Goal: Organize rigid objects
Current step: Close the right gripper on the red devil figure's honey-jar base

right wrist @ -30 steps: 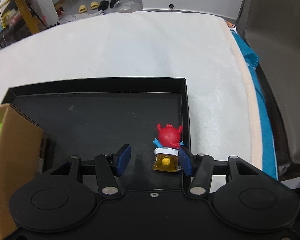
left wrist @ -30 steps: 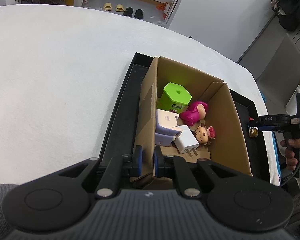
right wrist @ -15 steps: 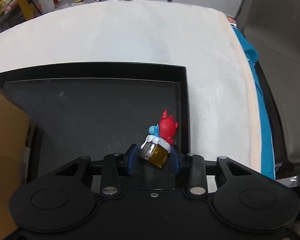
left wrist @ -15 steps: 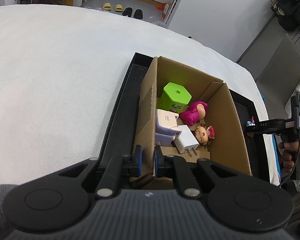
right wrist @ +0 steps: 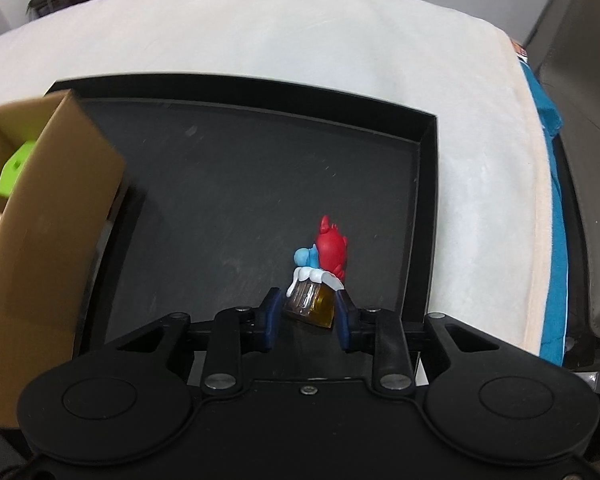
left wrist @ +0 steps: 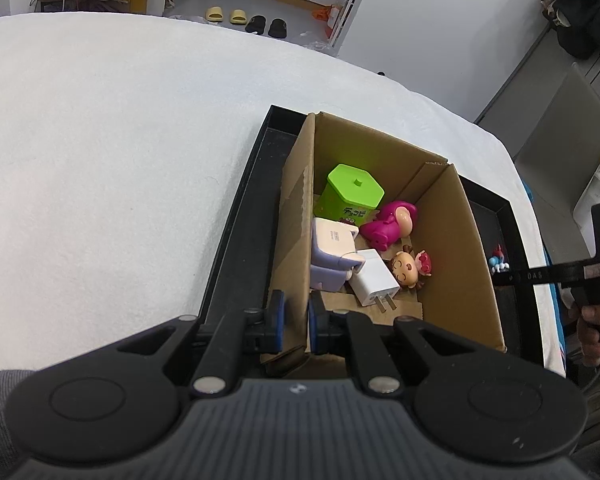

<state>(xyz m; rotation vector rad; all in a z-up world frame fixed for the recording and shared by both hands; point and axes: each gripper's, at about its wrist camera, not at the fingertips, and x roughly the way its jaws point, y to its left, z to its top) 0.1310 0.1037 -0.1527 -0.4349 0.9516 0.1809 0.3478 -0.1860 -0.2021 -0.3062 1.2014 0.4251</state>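
right tool (right wrist: 307, 317) now clenched on red-blue figurine (right wrist: 320, 272), lifted off black tray (right wrist: 228, 92), was flat near tray's right edge 1 s ago | left tool (left wrist: 296, 322) pinching cardboard box (left wrist: 456, 264) near-left wall, steadying | next, likely: carry figurine to box, drop beside green container (left wrist: 350, 196)

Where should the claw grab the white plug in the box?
Grip the white plug across its flat, smooth sides, coming straight down from above. Its prongs point toward the near wall of the cardboard box, and the purple charger crowds its left side.
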